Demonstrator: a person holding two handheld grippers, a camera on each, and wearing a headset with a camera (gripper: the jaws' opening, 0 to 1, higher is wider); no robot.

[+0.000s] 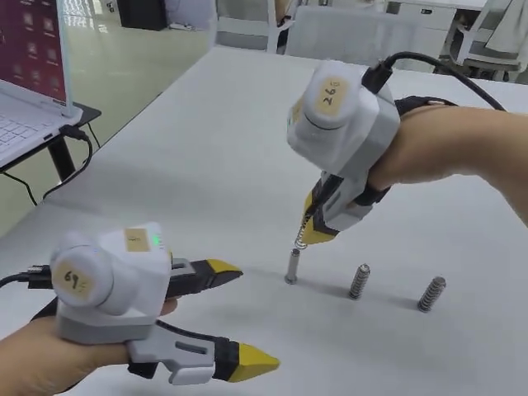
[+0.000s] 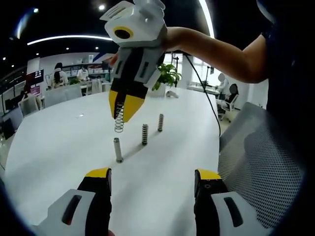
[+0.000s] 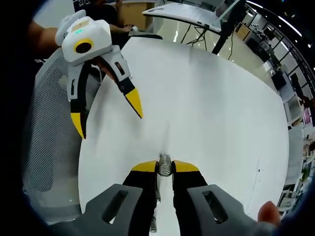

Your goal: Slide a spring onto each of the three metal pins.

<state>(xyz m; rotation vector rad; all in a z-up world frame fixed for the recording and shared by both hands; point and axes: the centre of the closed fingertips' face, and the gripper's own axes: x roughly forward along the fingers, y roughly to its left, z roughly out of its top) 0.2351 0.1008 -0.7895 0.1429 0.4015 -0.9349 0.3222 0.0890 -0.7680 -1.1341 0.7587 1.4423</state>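
Right gripper (image 1: 312, 235) clenched on a spring (image 1: 301, 239), spring hanging just above the bare pin (image 1: 292, 266), second pin (image 1: 359, 281) and third pin (image 1: 431, 294) beside it already wearing springs, left gripper (image 1: 247, 315) released, jaws wide, near the bare pin, white table (image 1: 206, 165).

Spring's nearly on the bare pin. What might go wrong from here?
The spring hangs from the right claw, its lower end just above the bare pin and looking slightly tilted: it may catch the pin's top and buckle. A sideways push might tip the pin, which looks free-standing.
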